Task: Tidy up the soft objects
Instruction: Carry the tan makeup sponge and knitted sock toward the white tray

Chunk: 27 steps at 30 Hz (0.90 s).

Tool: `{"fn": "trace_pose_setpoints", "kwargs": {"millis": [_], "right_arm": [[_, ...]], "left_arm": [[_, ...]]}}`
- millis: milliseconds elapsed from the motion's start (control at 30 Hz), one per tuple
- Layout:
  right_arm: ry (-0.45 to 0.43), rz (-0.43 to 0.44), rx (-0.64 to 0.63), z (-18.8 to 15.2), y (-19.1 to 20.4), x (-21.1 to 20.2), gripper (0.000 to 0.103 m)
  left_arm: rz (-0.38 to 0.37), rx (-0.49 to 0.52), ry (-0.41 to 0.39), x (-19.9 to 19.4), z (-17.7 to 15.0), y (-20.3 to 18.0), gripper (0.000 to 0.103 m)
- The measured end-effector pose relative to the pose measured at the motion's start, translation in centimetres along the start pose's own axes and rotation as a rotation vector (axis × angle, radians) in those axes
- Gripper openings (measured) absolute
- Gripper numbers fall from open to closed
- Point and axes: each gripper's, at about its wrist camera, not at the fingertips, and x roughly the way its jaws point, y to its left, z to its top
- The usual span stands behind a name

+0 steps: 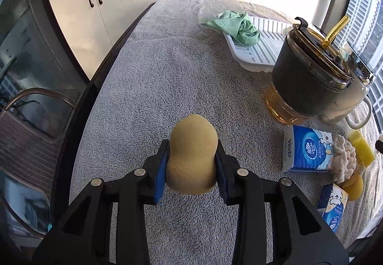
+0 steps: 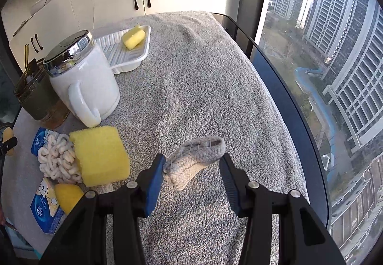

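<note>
My left gripper (image 1: 192, 148) is shut on a tan gourd-shaped sponge (image 1: 191, 157), pinched at its waist above the grey towel (image 1: 167, 73). In the right wrist view my right gripper (image 2: 194, 160) is shut on a small grey knitted piece (image 2: 198, 157) that spans the gap between the blue pads. A white ribbed tray (image 1: 258, 54) at the far right of the left wrist view holds a crumpled green cloth (image 1: 237, 25). In the right wrist view a white tray (image 2: 119, 51) holds a small yellow sponge (image 2: 134, 37).
A dark tumbler with an amber straw (image 1: 306, 78) and a white lidded mug (image 2: 83, 78) stand mid-table. Beside them lie a large yellow sponge (image 2: 100, 154), a white knotted bundle (image 2: 57, 162) and blue tissue packs (image 1: 306, 152). A chair (image 1: 28, 145) stands left; a window (image 2: 335, 73) lies right.
</note>
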Motion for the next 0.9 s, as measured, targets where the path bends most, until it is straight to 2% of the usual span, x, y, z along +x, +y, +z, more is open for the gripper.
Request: {"fn": "trace_pose_setpoints", "kwargs": {"millis": [367,900], "right_arm": [[0.007,-0.013,-0.006,3.6,0.0,2.5,0.05],[0.014,-0.006,-0.025,10.7,0.8,6.5,0.05]], "left_arm": [[0.046,-0.029,0.003,2.8,3.2,1.3,0.033],[0.045,-0.017,0.016,7.7,9.9,0.9,0.033]]}}
